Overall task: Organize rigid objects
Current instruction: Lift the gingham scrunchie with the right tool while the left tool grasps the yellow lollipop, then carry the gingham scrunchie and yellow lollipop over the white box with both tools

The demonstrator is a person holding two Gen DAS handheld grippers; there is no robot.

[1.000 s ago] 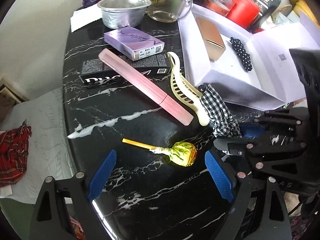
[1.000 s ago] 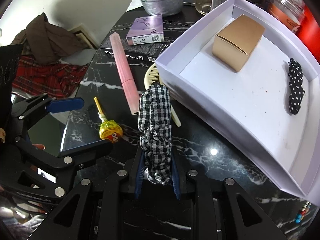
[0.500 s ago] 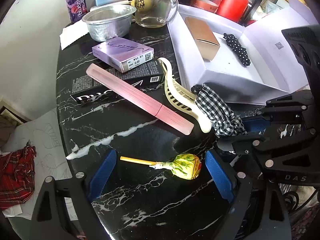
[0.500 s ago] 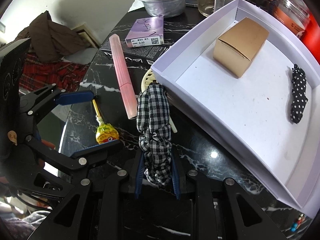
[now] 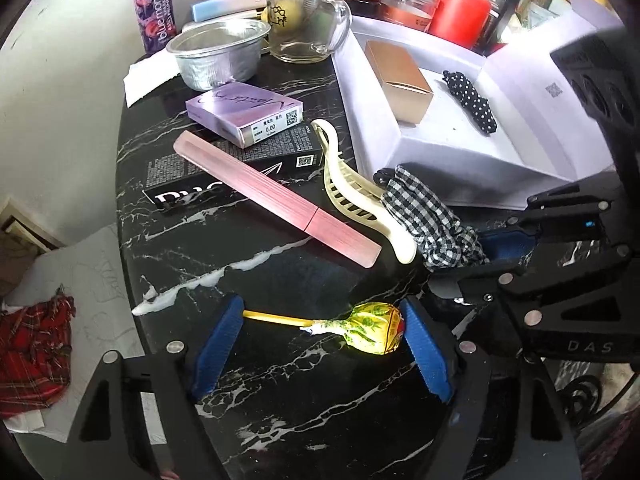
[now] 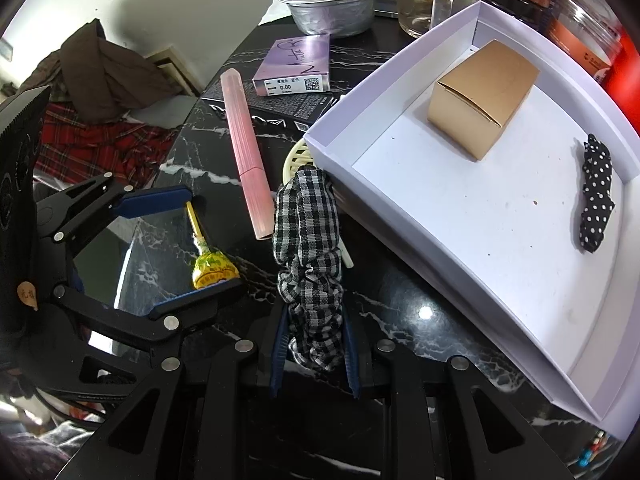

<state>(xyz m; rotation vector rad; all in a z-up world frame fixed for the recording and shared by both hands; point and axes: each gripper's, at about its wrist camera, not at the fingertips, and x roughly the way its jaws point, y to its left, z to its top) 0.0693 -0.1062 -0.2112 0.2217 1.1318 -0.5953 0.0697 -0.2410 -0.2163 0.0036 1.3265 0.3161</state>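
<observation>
Left claw: my left claw sits low over the counter with its blue pads spread apart; the lollipop lies between them, its wrapped head touching the right pad and its stick tip at the left pad.
Right claw: my right claw is clamped on the checked scrunchie, which stands up out of the pads and leans toward the white tray.
Lollipop: yellow-green wrapper, yellow stick, flat on the black marbled counter.
Pink case: a long pink case lies diagonally, its far end resting on a black box.
Hair claw clip: a cream clip lies just beside the scrunchie, between the pink case and the tray.
White tray: holds a tan carton and a polka-dot scrunchie, well apart.
Background: purple box, foil bowl and glass mug at the counter's far end.
</observation>
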